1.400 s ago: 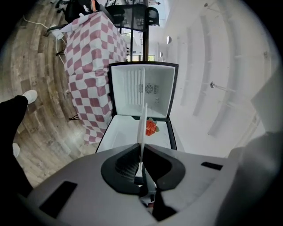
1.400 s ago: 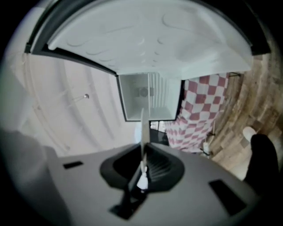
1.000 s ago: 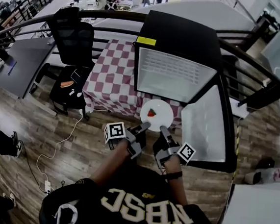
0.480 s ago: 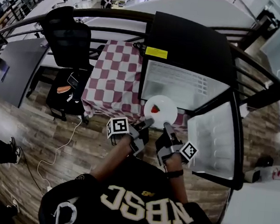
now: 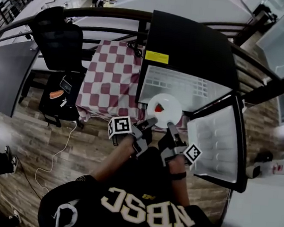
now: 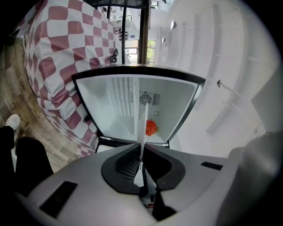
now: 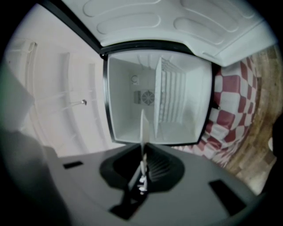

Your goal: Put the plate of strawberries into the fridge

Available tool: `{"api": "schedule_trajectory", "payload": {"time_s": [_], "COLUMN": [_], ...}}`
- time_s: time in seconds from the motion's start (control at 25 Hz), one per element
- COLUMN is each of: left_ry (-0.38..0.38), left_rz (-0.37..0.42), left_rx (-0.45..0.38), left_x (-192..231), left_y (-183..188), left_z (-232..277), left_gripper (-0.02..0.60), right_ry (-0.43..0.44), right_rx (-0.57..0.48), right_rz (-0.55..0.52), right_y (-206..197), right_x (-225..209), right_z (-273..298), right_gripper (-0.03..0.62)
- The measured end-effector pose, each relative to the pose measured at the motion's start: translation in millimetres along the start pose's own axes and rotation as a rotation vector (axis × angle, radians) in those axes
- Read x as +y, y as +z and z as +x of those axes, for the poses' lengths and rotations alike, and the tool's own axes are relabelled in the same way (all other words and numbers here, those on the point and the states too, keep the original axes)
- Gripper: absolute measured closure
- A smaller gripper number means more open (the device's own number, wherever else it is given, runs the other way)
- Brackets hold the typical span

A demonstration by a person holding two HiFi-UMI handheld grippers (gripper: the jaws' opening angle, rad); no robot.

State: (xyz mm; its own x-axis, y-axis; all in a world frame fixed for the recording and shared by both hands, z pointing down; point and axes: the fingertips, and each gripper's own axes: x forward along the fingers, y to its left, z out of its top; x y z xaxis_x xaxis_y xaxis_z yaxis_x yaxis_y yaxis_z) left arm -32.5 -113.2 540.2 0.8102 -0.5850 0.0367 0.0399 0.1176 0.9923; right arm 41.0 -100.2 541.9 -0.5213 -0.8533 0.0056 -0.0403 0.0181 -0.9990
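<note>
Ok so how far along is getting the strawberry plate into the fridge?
Done: the fridge door stands open, and the plate, with one strawberry on it, is picked up. In hand: the left hand-held gripper and right hand-held gripper each pinch the plate's near rim, holding it in front of the fridge opening. Left: slide it inside, set it down and let go.
</note>
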Motion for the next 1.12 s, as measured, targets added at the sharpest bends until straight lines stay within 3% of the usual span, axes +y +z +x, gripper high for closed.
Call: {"api": "schedule_trajectory", "payload": {"time_s": [0.16, 0.32, 0.48, 0.64, 1.12], "left_ry": [-0.008, -0.008, -0.031, -0.01, -0.01], "left_rz": [0.0, 0.051, -0.002, 0.011, -0.042], "left_rx": [0.014, 0.012, -0.021, -0.045, -0.076], "left_x": [-2, -12, -17, -10, -3], "left_y": [6, 13, 21, 27, 38], "left_z": [11, 22, 29, 33, 45], "left_gripper": [0.552, 0.553, 0.552, 0.552, 0.552], "right_ry": [-0.006, 0.017, 0.023, 0.017, 0.014], "right_rx": [-0.014, -0.006, 0.017, 0.041, 0.074], "right_rz": [0.025, 0.033, 0.035, 0.037, 0.01], "right_y": [9, 19, 25, 30, 43], "right_x": [1, 8, 10, 6, 1], "right_z": [7, 14, 26, 33, 48], "right_gripper": [0.549, 0.55, 0.549, 0.549, 0.549]}}
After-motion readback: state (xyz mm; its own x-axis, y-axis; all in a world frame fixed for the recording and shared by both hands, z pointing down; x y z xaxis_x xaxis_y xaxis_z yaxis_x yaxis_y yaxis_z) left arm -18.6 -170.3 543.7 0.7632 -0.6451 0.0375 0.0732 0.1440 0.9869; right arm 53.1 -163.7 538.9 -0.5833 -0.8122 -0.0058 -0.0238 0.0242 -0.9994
